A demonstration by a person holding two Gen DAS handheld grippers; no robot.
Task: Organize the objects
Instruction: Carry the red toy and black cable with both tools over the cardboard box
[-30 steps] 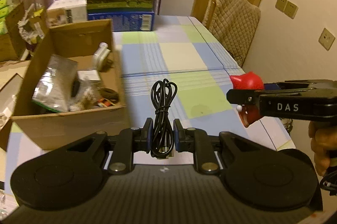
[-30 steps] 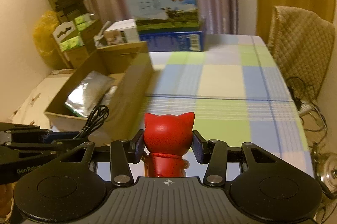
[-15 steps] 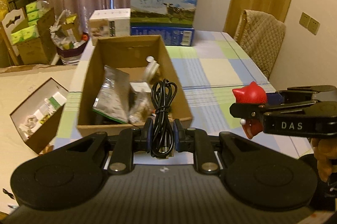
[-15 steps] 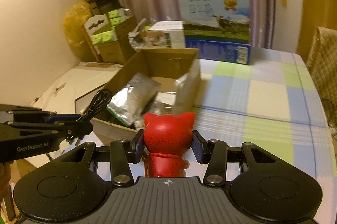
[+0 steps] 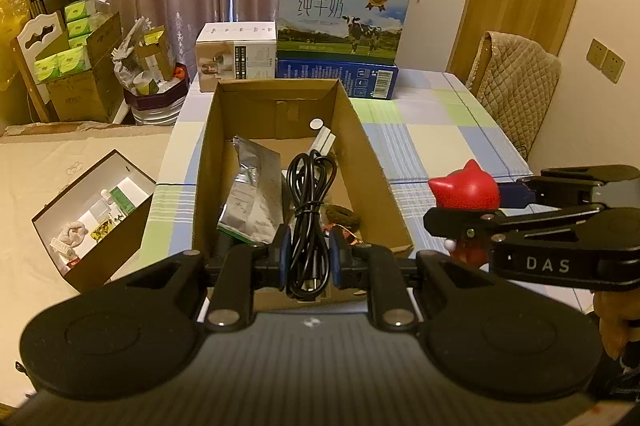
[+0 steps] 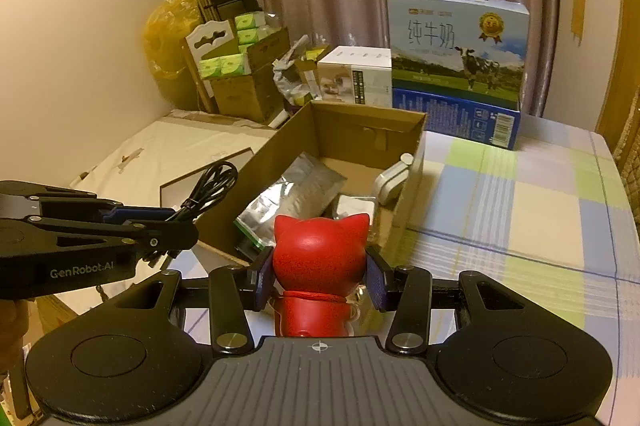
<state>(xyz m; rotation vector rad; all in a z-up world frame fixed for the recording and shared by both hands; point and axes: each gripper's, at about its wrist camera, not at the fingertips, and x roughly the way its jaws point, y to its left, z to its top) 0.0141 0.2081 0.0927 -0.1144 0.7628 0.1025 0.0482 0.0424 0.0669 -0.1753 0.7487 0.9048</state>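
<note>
Left wrist view: a checked blue, green and cream cloth-covered tabletop carries an open brown cardboard box, behind which stand a blue-and-white milk carton case and a smaller white carton. Inside the box lie a crumpled silver foil pouch and a white plastic item. Left claw, clenched on a coiled black cable, hangs over the box's near end. Right claw grips a glossy red cat-eared figurine by its head, held above the tabletop just beside the box's near right corner.
</note>
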